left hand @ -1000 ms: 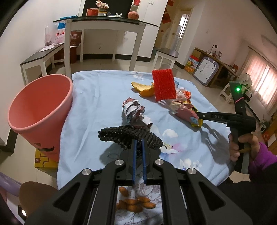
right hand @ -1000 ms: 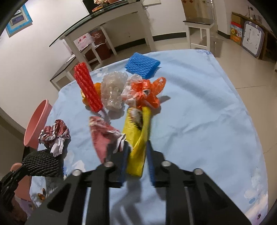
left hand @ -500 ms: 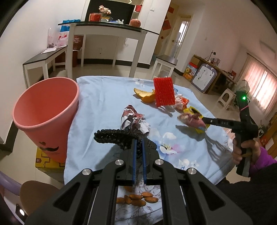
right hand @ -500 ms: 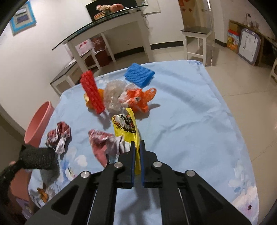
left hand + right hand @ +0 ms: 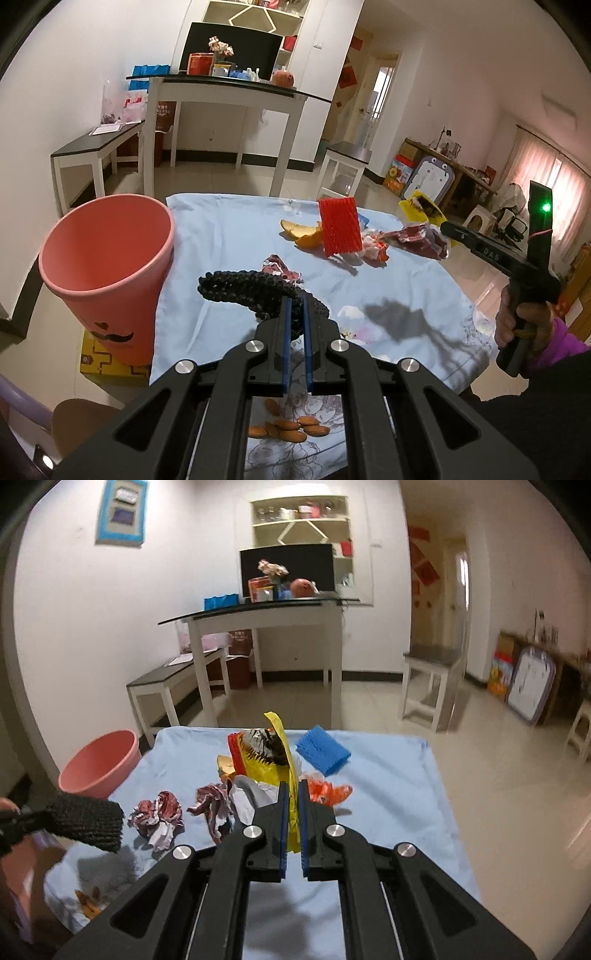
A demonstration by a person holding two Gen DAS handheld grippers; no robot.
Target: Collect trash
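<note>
I am gripping a black foam net [image 5: 255, 291] in my left gripper [image 5: 296, 317], its pads pinched narrow on one end while the rest droops toward the pink bin [image 5: 107, 273] just off the table's left edge. My right gripper [image 5: 291, 812] is clamped tight on a yellow wrapper [image 5: 273, 760], with a crumpled red wrapper [image 5: 214, 805] seemingly caught alongside (I am not certain it is truly pinched). I am judging that each load should be travelling high over the blue tablecloth [image 5: 388, 775], clearing the crumpled ball [image 5: 162, 812], then opening only above the bin's mouth. Farther off, the red foam net [image 5: 340, 229], orange peel [image 5: 303, 236] and blue foam net [image 5: 321, 753] are waiting
</note>
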